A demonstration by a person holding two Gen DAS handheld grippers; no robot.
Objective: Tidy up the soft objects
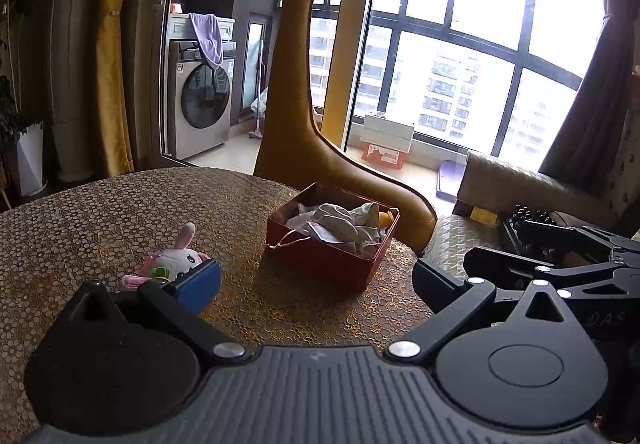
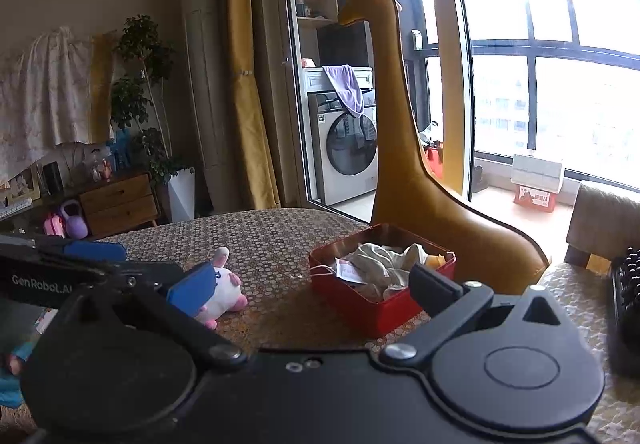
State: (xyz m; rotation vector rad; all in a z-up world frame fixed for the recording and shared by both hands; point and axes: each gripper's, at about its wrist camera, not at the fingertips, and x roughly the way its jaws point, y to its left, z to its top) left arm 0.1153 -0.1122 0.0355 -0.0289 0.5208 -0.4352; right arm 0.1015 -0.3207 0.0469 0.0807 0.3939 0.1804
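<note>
A small white and pink plush bunny [image 1: 172,260] lies on the round table, left of a red box [image 1: 320,260]. The box holds crumpled pale cloth items [image 1: 344,224]. My left gripper [image 1: 316,280] is open and empty, low over the table, its left pad beside the bunny. My right gripper [image 2: 312,284] is open and empty; the bunny [image 2: 224,292] sits by its left pad and the red box [image 2: 360,304] lies between its fingers. The left gripper also shows at the left of the right wrist view [image 2: 80,264].
The table [image 1: 100,224] has a gold-patterned cloth. A tall yellow giraffe figure [image 1: 296,103] stands behind the box. A padded seat [image 1: 520,183] and a black beaded item [image 1: 532,215] are at the right. A washing machine and windows lie beyond.
</note>
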